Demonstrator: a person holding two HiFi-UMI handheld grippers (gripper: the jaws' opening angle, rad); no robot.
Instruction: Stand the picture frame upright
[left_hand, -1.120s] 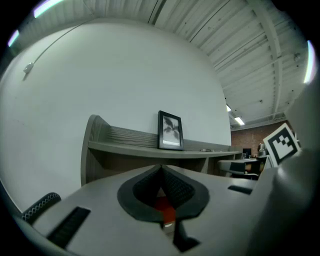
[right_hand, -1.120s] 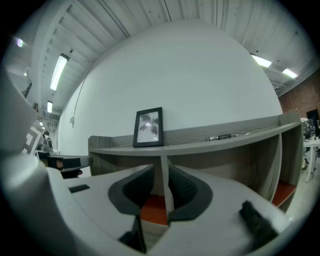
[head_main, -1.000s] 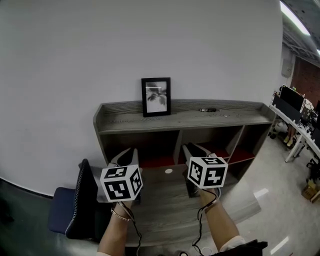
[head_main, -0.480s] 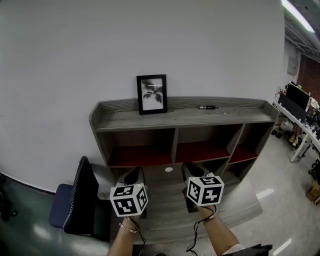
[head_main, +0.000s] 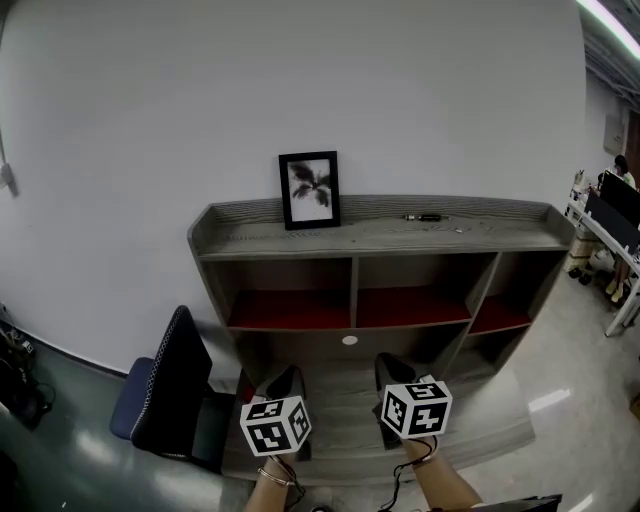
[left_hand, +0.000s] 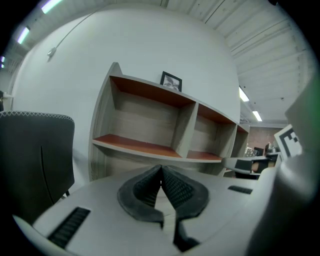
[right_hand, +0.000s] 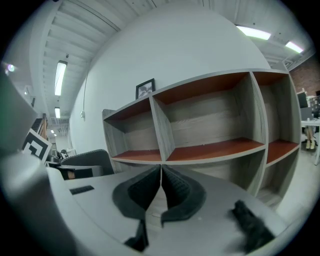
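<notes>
A black picture frame (head_main: 310, 190) with a dark leaf print stands upright on top of the grey shelf unit (head_main: 480, 238), leaning back at the white wall; it also shows small in the left gripper view (left_hand: 171, 81) and the right gripper view (right_hand: 145, 88). Both grippers hang low over the desk (head_main: 340, 440), far below the frame. My left gripper (head_main: 287, 378) (left_hand: 161, 168) is shut with nothing in it. My right gripper (head_main: 389, 364) (right_hand: 161, 167) has just been closing and now has its tips together, with nothing between them.
A dark pen-like object (head_main: 424, 217) lies on the shelf top, right of the frame. The shelf has open compartments with red floors (head_main: 300, 312). A white disc (head_main: 349, 340) sits on the panel below. A dark chair (head_main: 165, 395) stands at the left. More desks are at the far right.
Both grippers have sunk from in front of the shelf compartments down to the desk. The right jaws have drawn together. The picture frame has not moved.
</notes>
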